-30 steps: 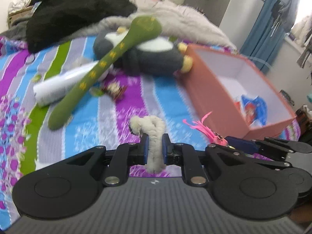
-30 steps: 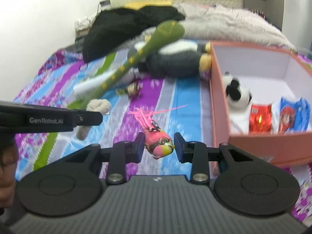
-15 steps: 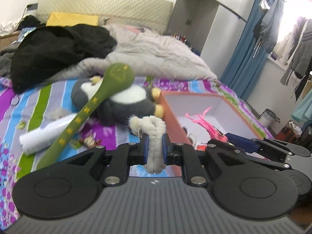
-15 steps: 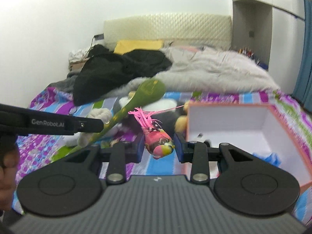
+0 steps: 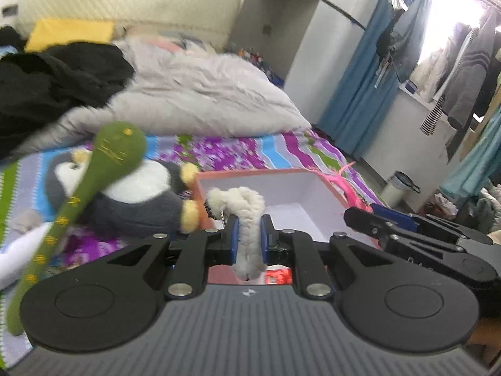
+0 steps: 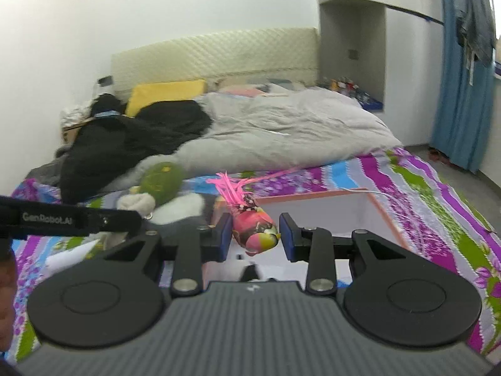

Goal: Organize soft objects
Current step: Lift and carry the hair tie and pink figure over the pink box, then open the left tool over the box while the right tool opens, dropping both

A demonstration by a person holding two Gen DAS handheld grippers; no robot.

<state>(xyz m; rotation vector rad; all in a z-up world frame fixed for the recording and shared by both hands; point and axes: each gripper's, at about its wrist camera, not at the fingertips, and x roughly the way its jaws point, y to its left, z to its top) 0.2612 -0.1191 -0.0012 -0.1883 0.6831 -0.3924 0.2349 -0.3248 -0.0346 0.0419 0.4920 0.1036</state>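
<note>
Both toys are in the carry step, lifted clear of the bed (image 6: 422, 188) and heading for the open box (image 5: 291, 188) with its orange outside and white inside. The left hand-held gripper (image 5: 249, 238) is nearly closed, squeezing a fluffy white toy (image 5: 247, 216) about its middle; the toy's long axis stands roughly upright between the pads, its top curling over to the left in the left wrist view. The right hand-held gripper (image 6: 256, 235) is part-way open yet clamped on a pink toy (image 6: 255, 227) — its yellow-green end points toward the camera, and its pink tassels trail up and away over the box's far rim. Each toy seems to hang at the box's near edge, so the next move likely calls for reaching further over the opening, lowering, then letting go — without the two hand-held grippers, just beside each other, colliding.
</note>
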